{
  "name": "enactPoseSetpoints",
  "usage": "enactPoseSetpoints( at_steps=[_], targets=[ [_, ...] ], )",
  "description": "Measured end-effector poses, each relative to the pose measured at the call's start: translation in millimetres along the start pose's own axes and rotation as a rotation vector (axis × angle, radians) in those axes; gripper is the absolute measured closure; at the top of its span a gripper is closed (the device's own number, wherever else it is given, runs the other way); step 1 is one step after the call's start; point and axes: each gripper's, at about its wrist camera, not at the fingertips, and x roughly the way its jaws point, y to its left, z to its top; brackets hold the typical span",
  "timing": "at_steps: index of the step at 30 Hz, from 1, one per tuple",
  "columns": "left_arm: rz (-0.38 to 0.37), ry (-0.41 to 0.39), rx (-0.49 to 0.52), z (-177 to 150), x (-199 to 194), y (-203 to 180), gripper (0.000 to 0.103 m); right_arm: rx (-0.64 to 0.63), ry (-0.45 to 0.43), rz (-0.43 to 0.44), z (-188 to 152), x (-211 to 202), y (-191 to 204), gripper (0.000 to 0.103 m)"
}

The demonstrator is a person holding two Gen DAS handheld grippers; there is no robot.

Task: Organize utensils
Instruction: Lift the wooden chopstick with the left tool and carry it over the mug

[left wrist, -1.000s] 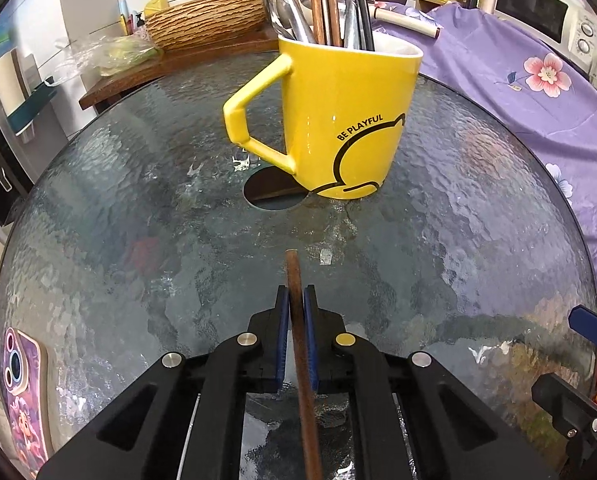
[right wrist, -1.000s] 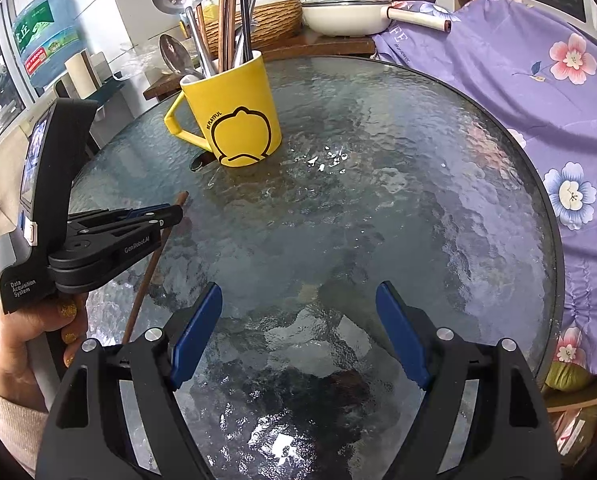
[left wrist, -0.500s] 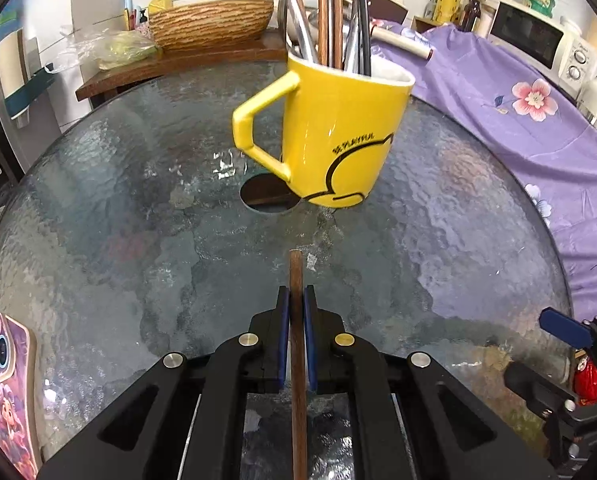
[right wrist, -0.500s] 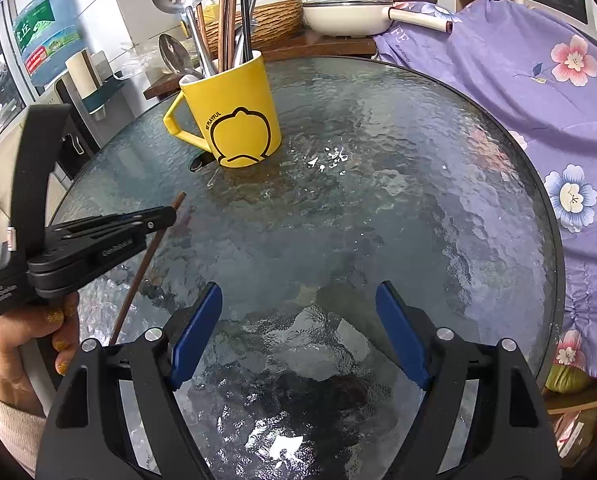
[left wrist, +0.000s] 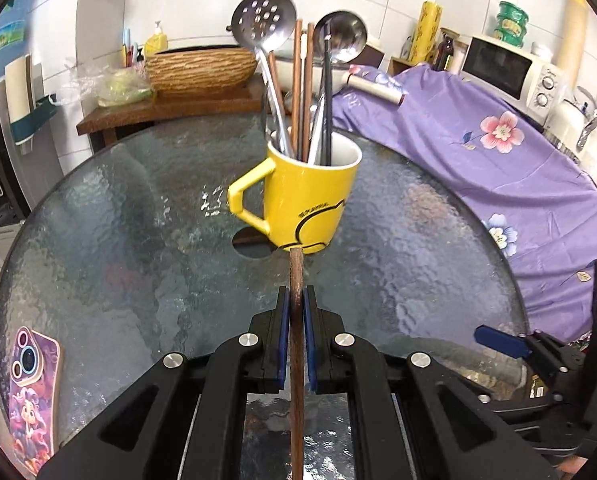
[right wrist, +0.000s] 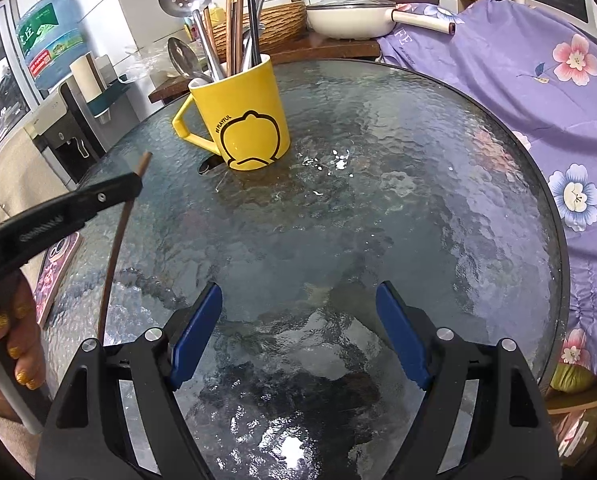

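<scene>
Glass table [left wrist: 138, 208] holds utensil-filled mug [left wrist: 308, 196], phone [left wrist: 32, 392] nearby.

The left gripper [left wrist: 296, 316] clamps a brown wooden chopstick [left wrist: 297, 360] pointing at the utensil-filled yellow ceramic mug [left wrist: 306, 204] on the round glass worktop [left wrist: 138, 240].

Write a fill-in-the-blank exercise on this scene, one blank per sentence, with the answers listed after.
1. The left gripper is shut on a wooden ____.
2. The yellow mug stands on a round ____ table.
3. The right gripper has its jaws ____ and holds nothing.
4. The phone lies near the table's edge on the ____ side of the left wrist view.

Answers: chopstick; glass; open; left
</scene>
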Motion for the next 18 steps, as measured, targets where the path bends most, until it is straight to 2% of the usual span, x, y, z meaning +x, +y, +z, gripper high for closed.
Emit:
enactPoseSetpoints(
  at_steps=[18],
  targets=[
    [-0.021,-0.112,0.046,22,-40,-10,0.096,-0.060,-0.074,-0.027,15,-21,9,0.024]
  ],
)
